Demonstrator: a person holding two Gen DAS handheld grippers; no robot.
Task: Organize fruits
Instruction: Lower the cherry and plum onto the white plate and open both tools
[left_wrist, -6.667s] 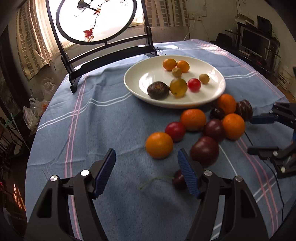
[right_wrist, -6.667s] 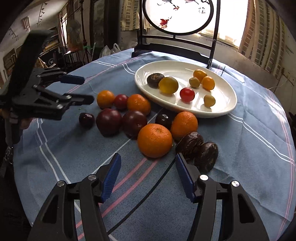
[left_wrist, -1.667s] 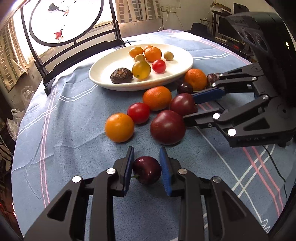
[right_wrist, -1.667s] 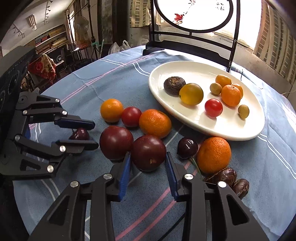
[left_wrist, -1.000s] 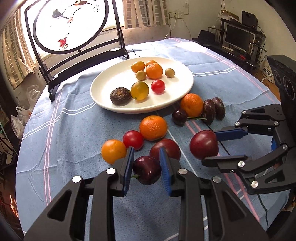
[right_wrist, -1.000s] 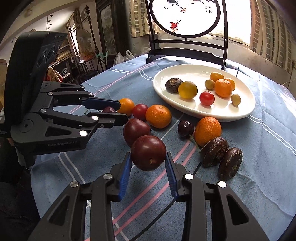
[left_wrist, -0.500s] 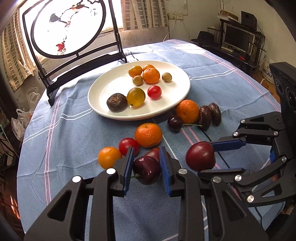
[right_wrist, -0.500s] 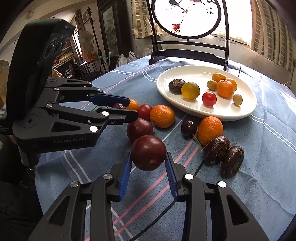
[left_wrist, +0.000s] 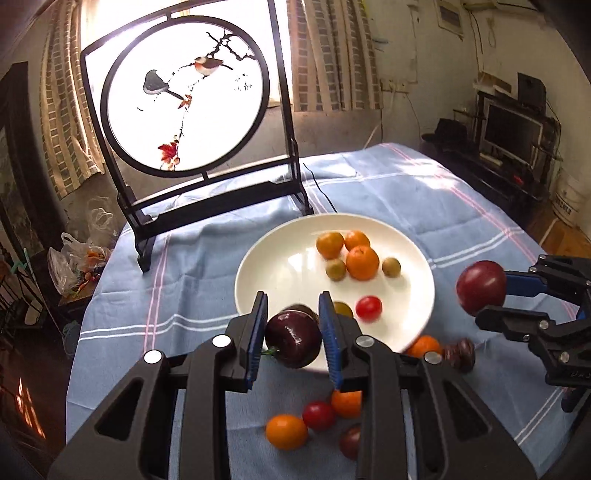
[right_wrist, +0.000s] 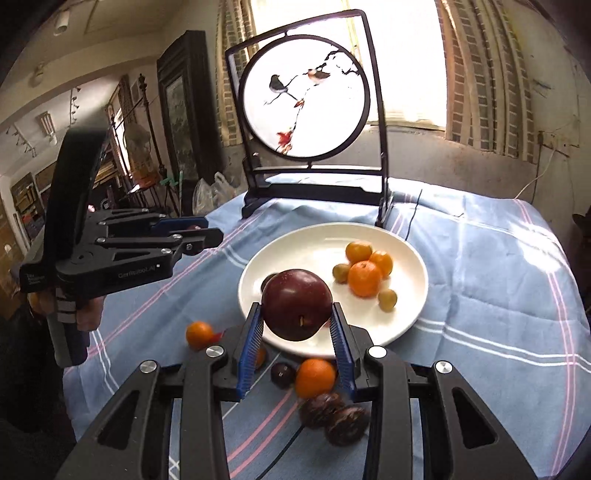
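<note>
Two dark plums ride above the white plate (left_wrist: 258, 266), the left gripper (left_wrist: 293, 332) pinching the small plum (left_wrist: 293, 339), the right gripper (right_wrist: 297, 325) the large plum (right_wrist: 297, 304), while several fruits wait on the surface (left_wrist: 207, 266).

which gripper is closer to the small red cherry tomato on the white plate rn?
Left. The left gripper, shut on a dark cherry, hangs over the white plate rim beside the red cherry tomato; the right gripper, holding a dark red plum, sits off the plate's right side.
</note>
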